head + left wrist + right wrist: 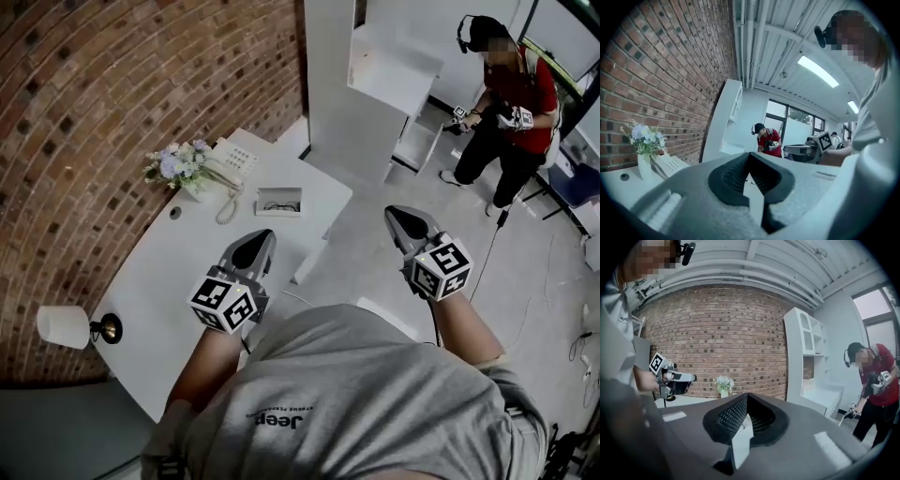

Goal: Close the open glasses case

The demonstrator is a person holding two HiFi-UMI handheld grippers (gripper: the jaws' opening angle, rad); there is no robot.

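The open glasses case [278,202] lies on the white table [178,272] near its far end, lid up, with dark glasses inside. My left gripper [261,235] hovers over the table a little short of the case; its jaws meet at the tip with nothing between them. My right gripper [395,213] hangs over the floor, right of the table, and is also shut and empty. In the left gripper view the jaws [749,157] point past the table toward the room. In the right gripper view the jaws [746,397] face the brick wall. Neither gripper view shows the case.
A vase of flowers [180,167] and a white telephone [230,164] stand behind the case by the brick wall. A lamp [70,326] sits at the table's near left. A white cabinet [375,84] and a person in red [511,103] are at the far right.
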